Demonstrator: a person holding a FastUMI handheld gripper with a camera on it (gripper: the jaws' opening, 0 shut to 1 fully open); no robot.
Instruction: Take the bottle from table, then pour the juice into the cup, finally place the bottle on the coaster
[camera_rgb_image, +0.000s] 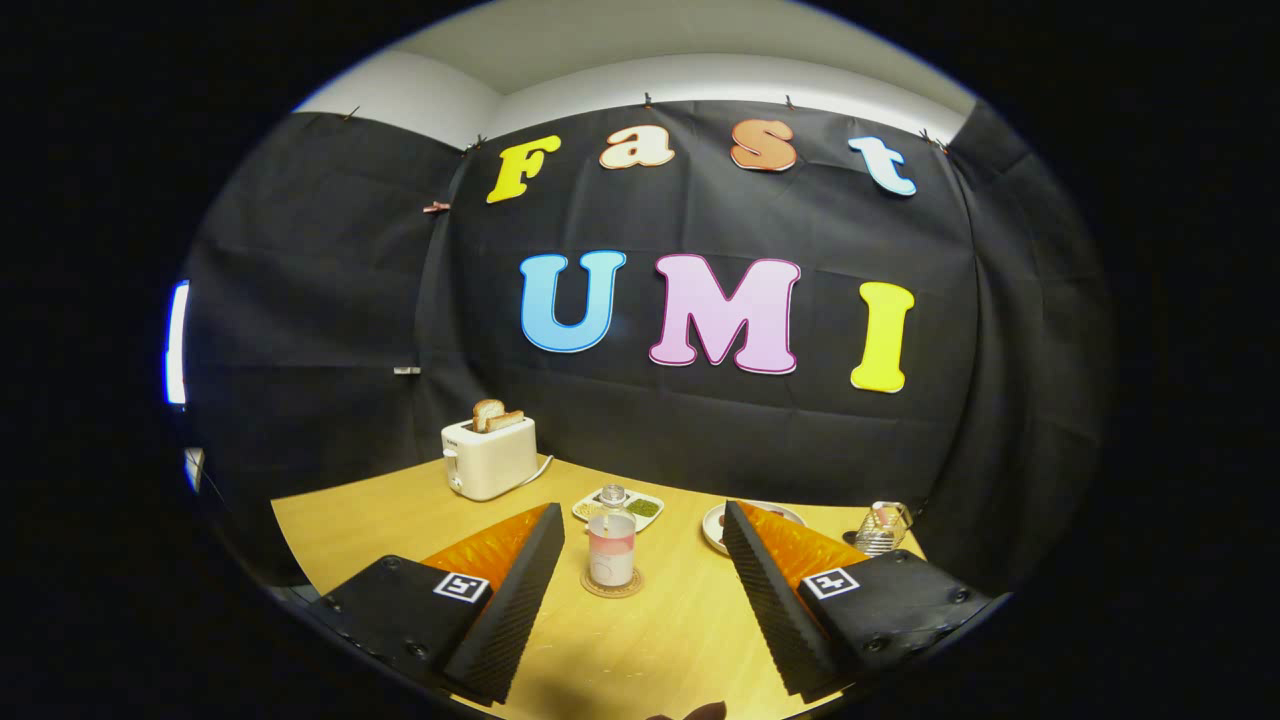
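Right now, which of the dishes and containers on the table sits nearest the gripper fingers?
The bottle on its coaster, straight ahead between the open gripper fingers. The divided tray, plate and glass cup lie farther off.

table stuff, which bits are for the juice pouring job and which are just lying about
For the job:
- bottle, standing on the coaster, between and just beyond the open tool's fingers
- glass cup, beyond the right-hand finger

Just lying about:
- toaster with toast
- divided snack dish behind the bottle
- plate
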